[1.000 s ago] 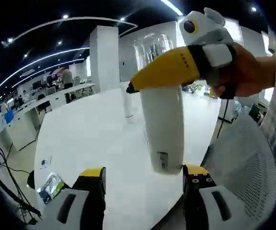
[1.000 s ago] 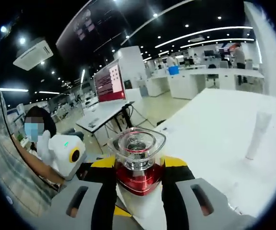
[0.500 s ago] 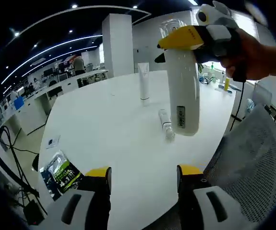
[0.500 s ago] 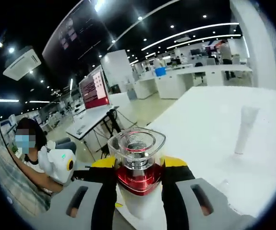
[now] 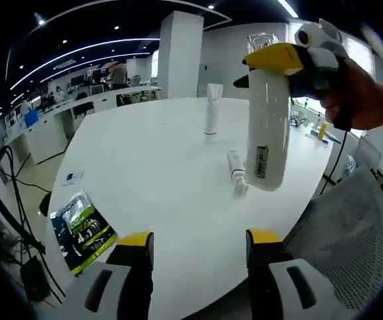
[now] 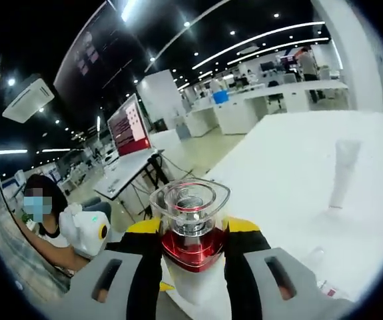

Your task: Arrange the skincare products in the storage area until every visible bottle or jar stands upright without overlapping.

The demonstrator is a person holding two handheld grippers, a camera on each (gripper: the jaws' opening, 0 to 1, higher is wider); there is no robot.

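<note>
right gripper [image 6: 192, 267]: jaws clamped on neck of bottle [image 5: 267, 127], carried upright, clear of table [image 5: 151, 173]
left gripper [image 5: 198, 267]: jaws wide apart, holding nothing, bottle ahead and to its right
tube [image 5: 212, 109]: standing beyond bottle
small bottle [image 5: 236, 171]: lying flat just beside the carried one
risk: setting down on it, toppling; high grip lets base swing

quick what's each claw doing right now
Left claw: open, holding nothing.
Right claw: shut on the tall white bottle.
</note>
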